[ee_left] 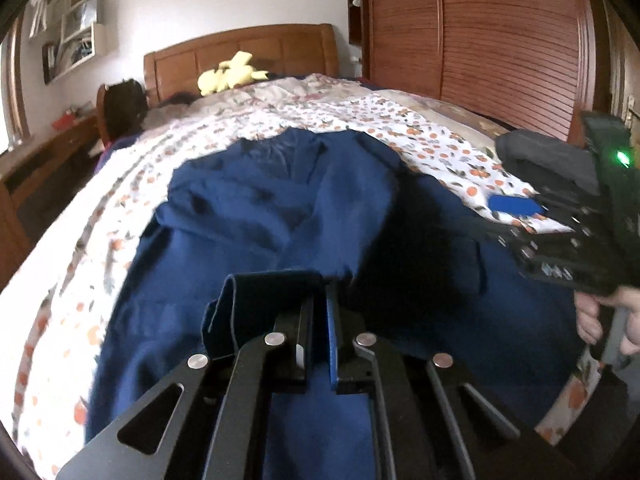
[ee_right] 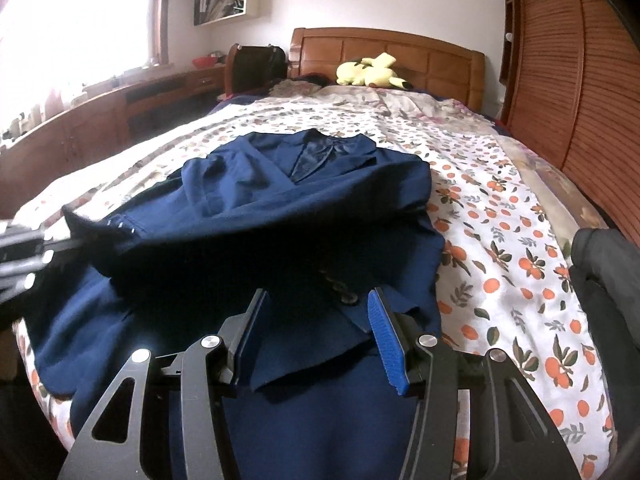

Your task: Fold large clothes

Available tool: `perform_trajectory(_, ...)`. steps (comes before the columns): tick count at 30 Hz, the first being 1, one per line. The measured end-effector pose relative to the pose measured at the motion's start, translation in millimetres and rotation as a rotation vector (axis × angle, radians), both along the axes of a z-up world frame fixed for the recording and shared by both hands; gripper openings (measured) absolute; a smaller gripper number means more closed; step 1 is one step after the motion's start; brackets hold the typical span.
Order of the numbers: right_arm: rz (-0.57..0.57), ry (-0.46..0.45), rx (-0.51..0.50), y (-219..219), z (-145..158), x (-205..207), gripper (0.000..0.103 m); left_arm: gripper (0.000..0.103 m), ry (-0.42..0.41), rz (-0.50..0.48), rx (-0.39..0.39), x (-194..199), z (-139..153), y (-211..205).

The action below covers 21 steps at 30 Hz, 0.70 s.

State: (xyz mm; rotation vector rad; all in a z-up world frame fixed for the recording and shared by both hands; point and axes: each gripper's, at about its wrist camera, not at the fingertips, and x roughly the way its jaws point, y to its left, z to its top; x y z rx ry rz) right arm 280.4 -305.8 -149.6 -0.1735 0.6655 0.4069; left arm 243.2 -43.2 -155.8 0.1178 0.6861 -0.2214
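Note:
A navy blue jacket [ee_left: 280, 208] lies spread on the bed, collar toward the headboard; it also shows in the right wrist view [ee_right: 280, 200]. My left gripper [ee_left: 320, 300] is shut on a fold of the jacket's sleeve, held above the garment. In the right wrist view the left gripper [ee_right: 24, 256] shows at the left edge, holding the sleeve end with its cuff buttons [ee_right: 120, 226]. My right gripper [ee_right: 316, 312] is open and empty above the jacket's lower front. It also shows in the left wrist view [ee_left: 516, 204] at the right edge.
The bed has an orange-print sheet [ee_right: 500, 248] and a wooden headboard [ee_right: 400, 52] with a yellow plush toy [ee_right: 368, 72]. A wooden wardrobe [ee_left: 480, 40] stands on the right. A dark folded garment [ee_right: 600, 280] lies at the bed's right edge. A desk [ee_right: 100, 108] runs under the window.

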Motion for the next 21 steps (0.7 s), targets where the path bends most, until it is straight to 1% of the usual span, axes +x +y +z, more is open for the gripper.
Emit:
perform_trajectory(5, 0.009, 0.004, -0.004, 7.0, -1.6, -0.1, 0.049, 0.008, 0.020, -0.003, -0.025, -23.7, -9.4, 4.0)
perform_trajectory(10, 0.023, 0.011, -0.005, 10.5, -4.5, -2.5, 0.049, 0.018, 0.015, 0.017, -0.062, -43.5, -6.5, 19.8)
perform_trajectory(12, 0.028, 0.015, -0.003, 11.6, -5.4, -2.6, 0.049, 0.024, 0.004, 0.031, -0.064, -49.1, -2.7, 27.9)
perform_trajectory(16, 0.037, 0.017, 0.002, 14.3, -5.1, -4.5, 0.049, 0.029, -0.018, 0.054, -0.058, -52.0, 5.3, 42.4)
perform_trajectory(18, 0.042, 0.018, 0.007, 16.3, -4.8, -5.3, 0.049, 0.035, -0.028, 0.070, -0.049, -50.5, 8.1, 49.9)
perform_trajectory(21, 0.049, 0.015, 0.010, 19.6, -4.2, -6.6, 0.049, 0.036, -0.014, 0.090, -0.032, -39.0, 5.5, 58.4)
